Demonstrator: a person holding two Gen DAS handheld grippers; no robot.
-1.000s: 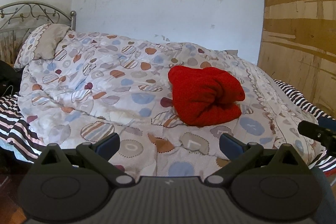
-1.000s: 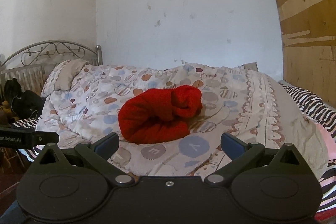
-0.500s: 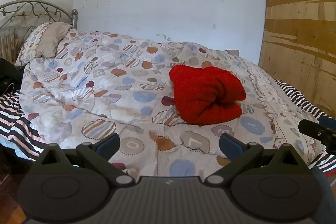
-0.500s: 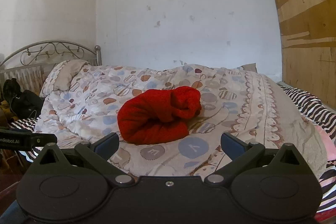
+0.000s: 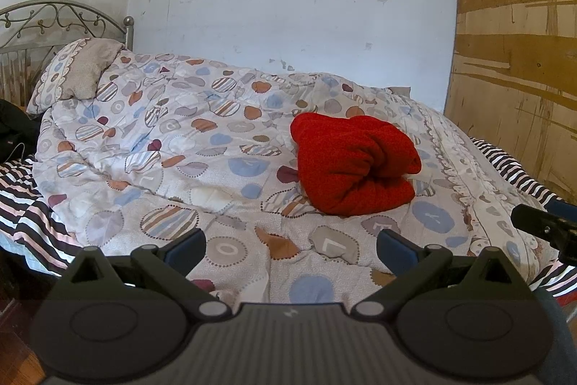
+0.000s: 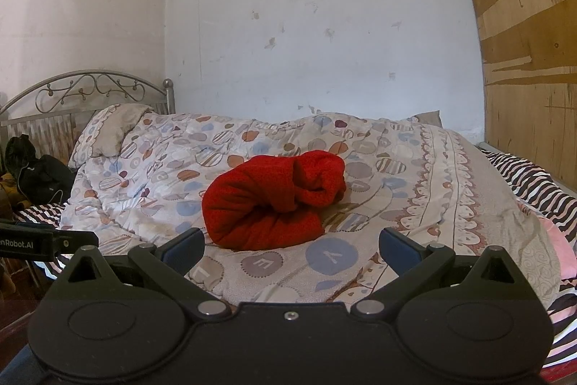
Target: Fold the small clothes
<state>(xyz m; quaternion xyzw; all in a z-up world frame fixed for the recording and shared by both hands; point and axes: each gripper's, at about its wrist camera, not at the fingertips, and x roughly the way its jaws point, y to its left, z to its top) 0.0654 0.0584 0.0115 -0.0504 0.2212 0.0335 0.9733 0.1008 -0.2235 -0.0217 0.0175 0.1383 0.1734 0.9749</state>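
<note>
My left gripper (image 5: 290, 246) sits at the bottom of its view with its blue-tipped fingers spread wide and nothing between them, low over the near edge of the quilted bedcover printed with blue, brown and striped circles (image 5: 173, 147). Right of centre in that view lies the crumpled red fleece garment (image 5: 351, 163), bunched and rolled in on itself, well apart from both tools. My right gripper (image 6: 290, 246) is equally splayed and empty; in its view the red lump sits centre, just above the fingertips. The risk I see: with no free hem visible, I may pinch several layers together, or catch the soft cover beneath and drag it up with the fleece.
</note>
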